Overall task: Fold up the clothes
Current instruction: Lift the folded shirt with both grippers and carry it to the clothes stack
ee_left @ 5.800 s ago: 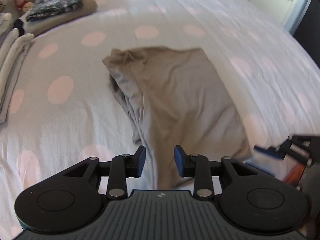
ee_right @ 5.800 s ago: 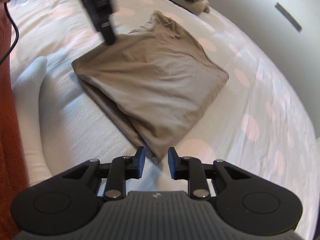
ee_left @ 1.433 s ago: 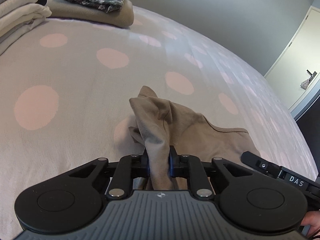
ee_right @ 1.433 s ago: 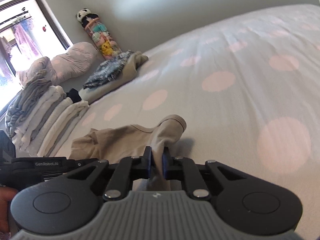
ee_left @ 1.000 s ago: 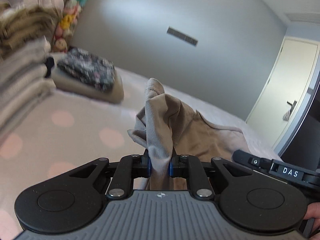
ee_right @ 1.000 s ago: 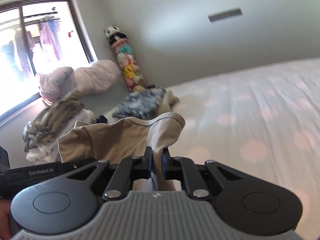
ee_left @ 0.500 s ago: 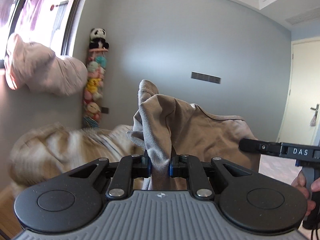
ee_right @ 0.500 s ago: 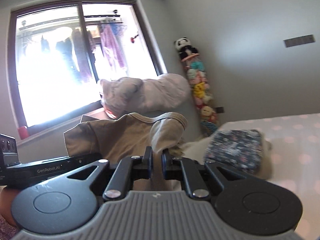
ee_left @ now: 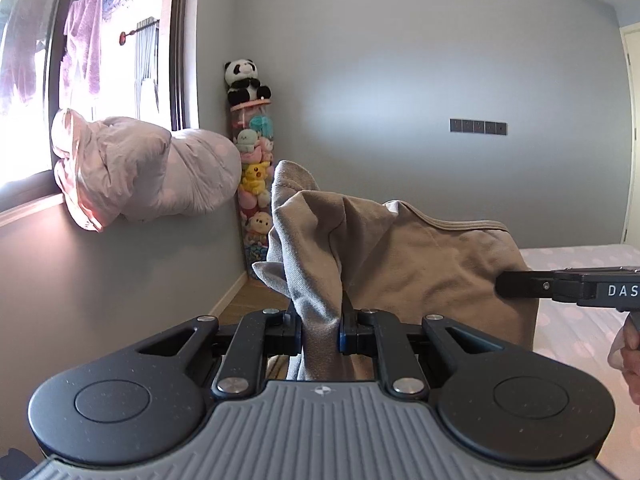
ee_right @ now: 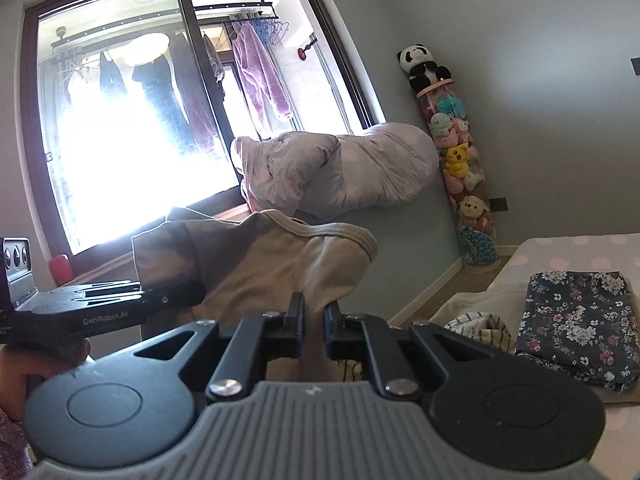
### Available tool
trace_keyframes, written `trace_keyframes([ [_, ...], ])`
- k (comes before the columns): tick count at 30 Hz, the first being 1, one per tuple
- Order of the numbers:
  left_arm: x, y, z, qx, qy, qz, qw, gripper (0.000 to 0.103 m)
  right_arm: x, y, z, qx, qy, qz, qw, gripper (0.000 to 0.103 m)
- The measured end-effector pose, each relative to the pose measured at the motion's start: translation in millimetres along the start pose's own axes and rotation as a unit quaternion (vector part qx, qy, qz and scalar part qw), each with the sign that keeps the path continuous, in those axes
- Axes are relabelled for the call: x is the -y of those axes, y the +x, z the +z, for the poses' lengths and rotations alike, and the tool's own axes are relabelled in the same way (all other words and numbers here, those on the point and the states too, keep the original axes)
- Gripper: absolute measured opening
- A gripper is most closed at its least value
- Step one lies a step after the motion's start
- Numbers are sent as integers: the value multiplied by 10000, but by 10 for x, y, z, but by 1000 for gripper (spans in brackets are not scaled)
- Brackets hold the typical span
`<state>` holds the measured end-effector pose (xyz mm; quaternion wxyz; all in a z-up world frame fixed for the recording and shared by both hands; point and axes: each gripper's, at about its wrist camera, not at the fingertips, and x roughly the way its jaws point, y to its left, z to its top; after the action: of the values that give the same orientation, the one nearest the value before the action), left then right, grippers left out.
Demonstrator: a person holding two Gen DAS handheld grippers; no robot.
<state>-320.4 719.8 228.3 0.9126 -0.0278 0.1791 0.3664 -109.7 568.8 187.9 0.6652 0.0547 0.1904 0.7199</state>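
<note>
A beige garment hangs in the air between both grippers, lifted clear of the bed. My left gripper is shut on a bunched corner of it, the cloth standing up between the blue pads. My right gripper is shut on the other corner of the beige garment, near a ribbed hem. In the left wrist view the right gripper's body shows at the right edge, held by a hand. In the right wrist view the left gripper's body shows at the left edge.
The spotted bed lies low at the right. A floral folded piece and striped clothes sit on it. A rolled duvet rests on the window sill, beside a tall tube of plush toys with a panda on top.
Both grippers have risen and swung with the beige garment, lifting it off the bed. The views turned from the bed towards the window and wall. Both grips stayed shut on the cloth.
</note>
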Motion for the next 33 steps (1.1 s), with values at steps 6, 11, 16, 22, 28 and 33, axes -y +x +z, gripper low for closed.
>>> trace_keyframes([
  [6, -11, 601, -193, -476, 165, 13, 9987, 13, 329, 464, -49, -285, -248, -330, 9987, 11],
  [11, -68, 1063, -361, -993, 194, -104, 9948, 13, 711, 803, -229, -641, -39, -540, 9965, 11],
  [16, -151, 1316, -553, -1274, 128, -204, 9916, 13, 990, 1039, -436, -894, 161, -676, 9936, 11],
  [22, -227, 1560, -763, -1518, -66, -251, 9881, 13, 1171, 1257, -656, -1134, 238, -778, 9902, 10],
  [28, -323, 1686, -921, -1588, -426, -308, 9859, 13, 1380, 1341, -836, -1281, 624, -724, 9871, 9],
  [33, -314, 1590, -839, -1496, -344, -208, 9879, 18, 1357, 1315, -748, -1354, 535, -612, 9875, 10],
])
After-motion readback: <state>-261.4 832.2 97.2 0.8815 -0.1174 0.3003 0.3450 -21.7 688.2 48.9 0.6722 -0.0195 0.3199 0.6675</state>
